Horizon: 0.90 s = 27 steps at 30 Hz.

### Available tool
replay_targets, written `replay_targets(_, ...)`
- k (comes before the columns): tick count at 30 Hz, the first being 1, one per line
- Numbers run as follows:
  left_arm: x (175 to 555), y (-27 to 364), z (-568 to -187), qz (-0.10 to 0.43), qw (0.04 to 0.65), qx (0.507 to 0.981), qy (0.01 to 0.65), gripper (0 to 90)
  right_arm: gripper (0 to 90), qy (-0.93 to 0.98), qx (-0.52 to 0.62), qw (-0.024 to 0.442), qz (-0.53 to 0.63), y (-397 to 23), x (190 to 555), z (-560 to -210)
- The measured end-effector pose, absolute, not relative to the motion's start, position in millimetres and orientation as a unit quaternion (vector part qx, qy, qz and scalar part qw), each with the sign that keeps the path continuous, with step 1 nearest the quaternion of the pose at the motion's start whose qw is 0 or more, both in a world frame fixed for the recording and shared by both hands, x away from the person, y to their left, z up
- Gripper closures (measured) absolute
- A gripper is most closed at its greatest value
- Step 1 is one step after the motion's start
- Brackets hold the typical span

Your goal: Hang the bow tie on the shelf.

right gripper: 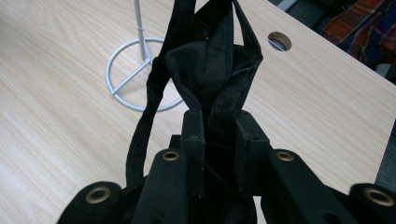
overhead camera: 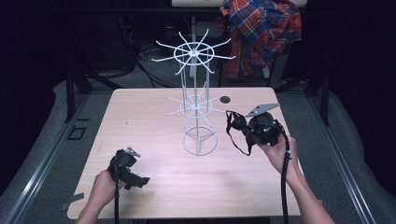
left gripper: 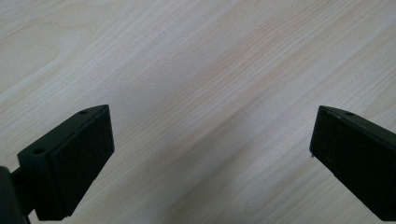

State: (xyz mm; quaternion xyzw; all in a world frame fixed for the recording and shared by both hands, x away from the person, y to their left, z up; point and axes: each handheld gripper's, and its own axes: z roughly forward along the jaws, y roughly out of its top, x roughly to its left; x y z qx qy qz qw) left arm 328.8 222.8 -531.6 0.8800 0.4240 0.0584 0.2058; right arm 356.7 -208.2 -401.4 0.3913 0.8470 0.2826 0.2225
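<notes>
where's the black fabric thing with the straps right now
The black fabric item with straps is pinched in the right gripper, held above the wooden table at the high view's right, just right of the white wire rack.

Table (overhead camera: 154, 186): wire rack (overhead camera: 198, 105) at centre; left gripper (overhead camera: 127, 170) near front-left corner; right gripper (overhead camera: 233, 122) right of rack, black strap (overhead camera: 238, 135) between its jaws.

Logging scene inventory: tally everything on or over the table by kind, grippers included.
Grippers: 2 (left gripper, right gripper)
Black strapped fabric item: 1
White wire rack: 1
Total: 4
</notes>
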Motion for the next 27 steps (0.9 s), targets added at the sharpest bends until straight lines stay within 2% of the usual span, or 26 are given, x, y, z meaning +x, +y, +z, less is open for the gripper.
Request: replay_targets(27, 329.1, 225.5, -533.4, 0.056, 0.206, 0.878, 0.428, 0.0, 76.3, 0.852, 0.399, 0.201, 0.274, -193.4, 384.3, -414.6)
